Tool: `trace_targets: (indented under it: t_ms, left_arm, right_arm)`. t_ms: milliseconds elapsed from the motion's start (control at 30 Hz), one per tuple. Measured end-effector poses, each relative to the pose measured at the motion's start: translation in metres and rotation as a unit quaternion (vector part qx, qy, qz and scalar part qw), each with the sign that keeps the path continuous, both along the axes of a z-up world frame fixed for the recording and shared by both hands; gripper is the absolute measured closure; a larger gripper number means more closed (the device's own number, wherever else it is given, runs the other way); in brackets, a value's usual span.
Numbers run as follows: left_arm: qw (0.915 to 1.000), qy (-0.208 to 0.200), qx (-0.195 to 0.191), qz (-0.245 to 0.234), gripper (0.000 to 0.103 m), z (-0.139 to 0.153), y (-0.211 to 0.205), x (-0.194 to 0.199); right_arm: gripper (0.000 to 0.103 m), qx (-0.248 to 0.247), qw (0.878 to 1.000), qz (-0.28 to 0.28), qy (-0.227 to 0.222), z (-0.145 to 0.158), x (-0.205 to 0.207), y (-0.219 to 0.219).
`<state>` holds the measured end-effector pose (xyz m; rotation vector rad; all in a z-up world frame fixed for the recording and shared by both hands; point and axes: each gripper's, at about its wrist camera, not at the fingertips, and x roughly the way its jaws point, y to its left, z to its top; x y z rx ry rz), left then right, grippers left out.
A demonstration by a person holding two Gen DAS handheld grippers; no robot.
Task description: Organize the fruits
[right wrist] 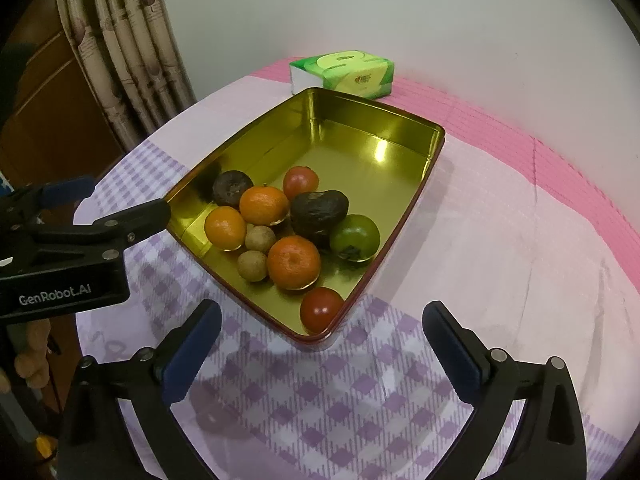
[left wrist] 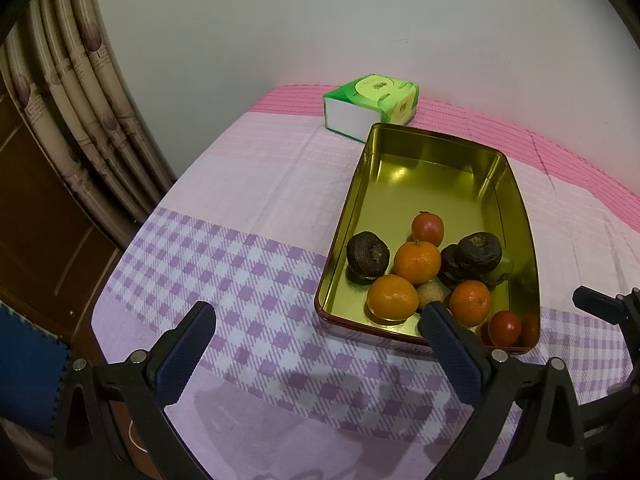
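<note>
**Fruit all in tin, nothing gripped**

Left gripper [left wrist: 316, 322] and right gripper [right wrist: 322, 320] both spread wide, empty, hovering short of the rectangular gold metal tin [right wrist: 434, 148]. Oranges, tomatoes, dark fruit clustered at its near end. Next pick: approach from above, straddle one edge fruit, e.g. the small red tomato [right wrist: 321, 309], avoid nudging neighbours.

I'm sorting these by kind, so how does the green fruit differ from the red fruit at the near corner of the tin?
The green fruit is bigger than the red fruit. It is green where the other is red. It lies against a dark wrinkled fruit, midway along the tin's right wall, while the red fruit lies in the near corner, apart from the dark one. Both are round, smooth and glossy, and both lie in the tin.
</note>
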<state>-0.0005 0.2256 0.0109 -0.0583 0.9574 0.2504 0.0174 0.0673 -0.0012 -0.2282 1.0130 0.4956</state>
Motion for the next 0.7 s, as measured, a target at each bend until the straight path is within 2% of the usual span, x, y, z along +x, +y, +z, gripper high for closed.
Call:
trace_targets:
  t_ms: [700]
  left_arm:
    - [1.0000,0.003,0.002,-0.004,0.001,-0.0027,-0.0009,-0.0019]
  right_arm:
    - [0.002,-0.009,1.000,0.001,0.001,-0.0023,0.0008,0.0029]
